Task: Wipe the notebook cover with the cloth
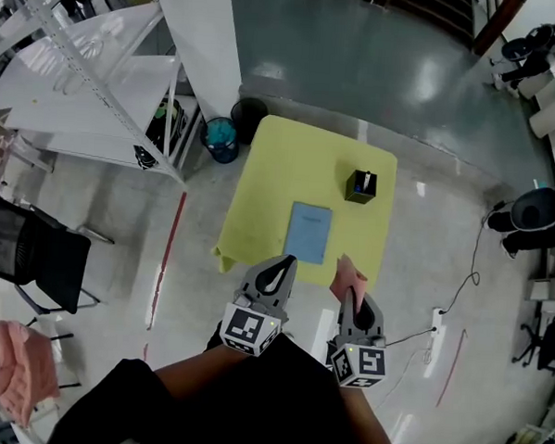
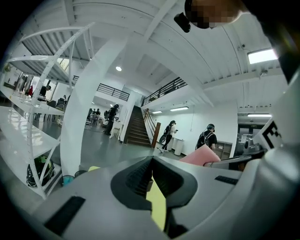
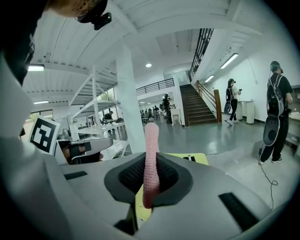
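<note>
- Notebook (image 1: 308,232): light blue cover, lying flat on the surface; ahead of both hand-held grippers, just beyond the left one's tips and forward-left of the right one's. Nothing touches it.
- Cloth (image 3: 151,159): pink, knitted texture. Clamped between the right jaws and standing upright out of them. In the head view it sits near the front edge of the surface, right of the notebook and apart from it.
- Right hand-held gripper (image 3: 150,164): closed on the cloth, raised and short of the notebook.
- Left hand-held gripper (image 2: 151,161): jaws together at the tips, nothing between them; beside the right one, pointing at the notebook's near edge.
- Surface (image 1: 290,161): yellow-green covering, ahead of and below both hand-held grippers.
- Black holder (image 1: 361,186): small open box, far beyond the right hand-held gripper, past the notebook's far right corner.
- Blue bin (image 1: 222,137): on the floor, off the far left corner of the surface.
- Progress, as judged: cloth secured; no contact with the cover. The approach, the lowering and all wiping strokes remain.
- Writing: none legible. The cover shows no readable title; the cubes on the hand-held grippers carry only black-and-white square markers.
</note>
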`<action>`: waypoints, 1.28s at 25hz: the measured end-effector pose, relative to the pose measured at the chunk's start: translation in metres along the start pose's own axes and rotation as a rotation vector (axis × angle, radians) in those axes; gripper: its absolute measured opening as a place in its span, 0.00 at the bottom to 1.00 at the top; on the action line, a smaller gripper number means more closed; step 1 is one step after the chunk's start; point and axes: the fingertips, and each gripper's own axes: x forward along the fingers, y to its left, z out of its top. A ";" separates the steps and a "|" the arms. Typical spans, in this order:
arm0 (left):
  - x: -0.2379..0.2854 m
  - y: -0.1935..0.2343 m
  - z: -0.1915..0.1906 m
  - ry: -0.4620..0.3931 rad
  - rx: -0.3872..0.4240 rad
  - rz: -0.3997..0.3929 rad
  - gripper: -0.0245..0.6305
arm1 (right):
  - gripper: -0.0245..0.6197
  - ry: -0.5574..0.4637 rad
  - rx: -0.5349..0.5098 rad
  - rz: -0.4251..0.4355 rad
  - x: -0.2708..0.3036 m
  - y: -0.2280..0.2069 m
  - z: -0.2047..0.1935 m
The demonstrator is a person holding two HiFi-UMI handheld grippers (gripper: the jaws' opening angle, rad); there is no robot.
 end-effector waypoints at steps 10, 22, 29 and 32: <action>0.051 0.074 0.008 0.030 -0.040 -0.081 0.06 | 0.10 0.065 0.086 -0.013 0.110 0.012 0.010; 0.084 0.157 -0.025 0.095 -0.127 0.048 0.06 | 0.10 0.147 0.095 0.031 0.227 0.007 -0.022; 0.109 0.182 -0.059 0.133 -0.131 0.126 0.06 | 0.10 0.214 0.061 0.093 0.282 -0.004 -0.057; 0.120 0.183 -0.069 0.146 -0.136 0.147 0.06 | 0.10 0.250 0.091 0.096 0.296 -0.012 -0.072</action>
